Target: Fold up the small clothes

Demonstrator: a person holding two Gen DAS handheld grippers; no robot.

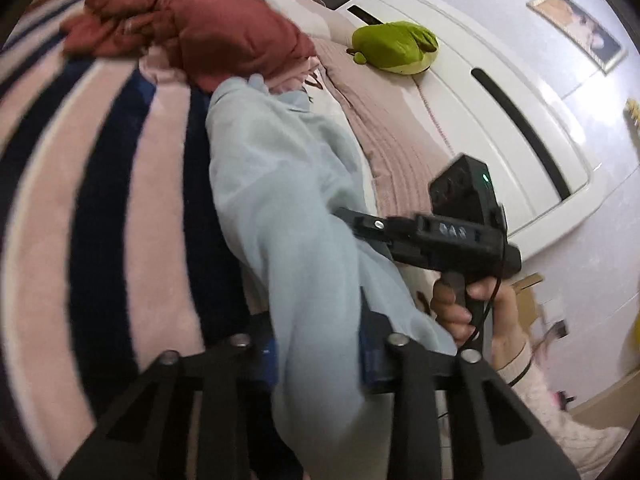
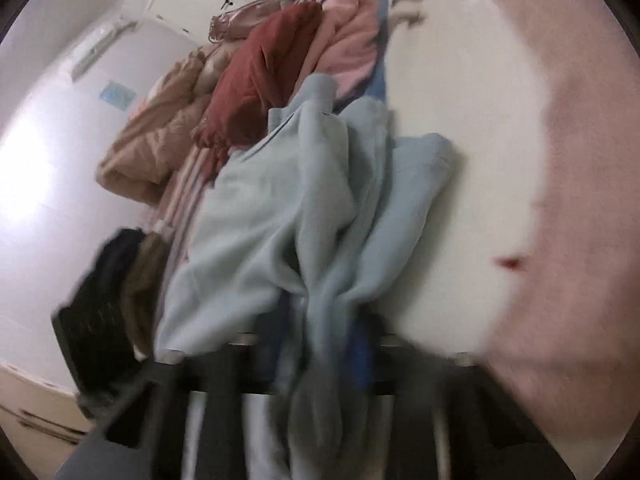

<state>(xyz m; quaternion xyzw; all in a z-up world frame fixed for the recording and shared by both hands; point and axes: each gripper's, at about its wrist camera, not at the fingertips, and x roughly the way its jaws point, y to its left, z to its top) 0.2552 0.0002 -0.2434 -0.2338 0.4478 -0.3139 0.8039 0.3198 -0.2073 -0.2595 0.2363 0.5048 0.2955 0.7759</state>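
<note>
A light blue garment (image 1: 280, 184) hangs stretched above the striped blanket (image 1: 104, 184). My left gripper (image 1: 320, 356) is shut on its near end, the cloth bunched between the blue pads. My right gripper (image 1: 352, 220) shows in the left wrist view, held by a hand, shut on the garment's right edge. In the right wrist view the same garment (image 2: 288, 216) is bunched into my right gripper (image 2: 320, 344). A dark red garment (image 1: 224, 28) and a pink one (image 2: 352, 40) lie piled beyond.
A green plush toy (image 1: 396, 46) lies by the white headboard (image 1: 500, 128). A tan padded jacket (image 2: 160, 136) and dark clothes (image 2: 108, 292) sit at the bed's edge. A pink and white blanket (image 2: 560, 200) covers the bed to the right.
</note>
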